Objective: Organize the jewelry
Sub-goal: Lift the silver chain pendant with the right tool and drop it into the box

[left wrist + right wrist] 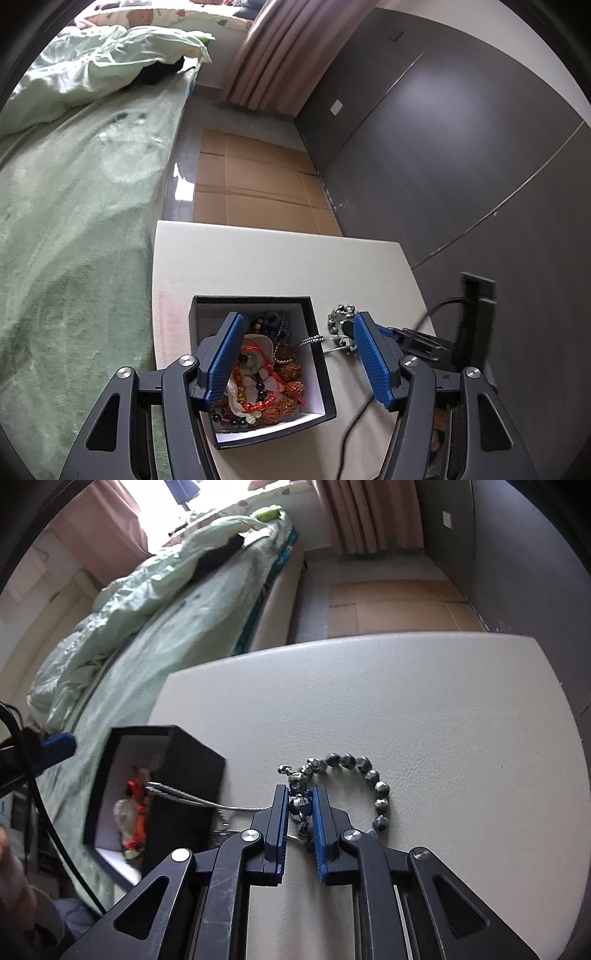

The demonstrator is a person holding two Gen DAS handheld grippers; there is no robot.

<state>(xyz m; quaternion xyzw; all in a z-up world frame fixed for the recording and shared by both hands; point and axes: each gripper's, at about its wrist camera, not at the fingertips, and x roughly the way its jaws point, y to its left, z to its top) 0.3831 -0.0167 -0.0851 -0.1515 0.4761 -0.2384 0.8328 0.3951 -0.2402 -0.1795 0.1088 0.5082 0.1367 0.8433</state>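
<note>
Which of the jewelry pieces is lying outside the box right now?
The grey-green beaded bracelet, lying on the white tabletop with the right tool closed on its beads. The red-cord and brown-bead pieces sit inside the black box.

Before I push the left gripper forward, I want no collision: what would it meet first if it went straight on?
Probably the jewelry heaped in the open black box: the left gripper points down into it, open. Depth is unclear.
</note>
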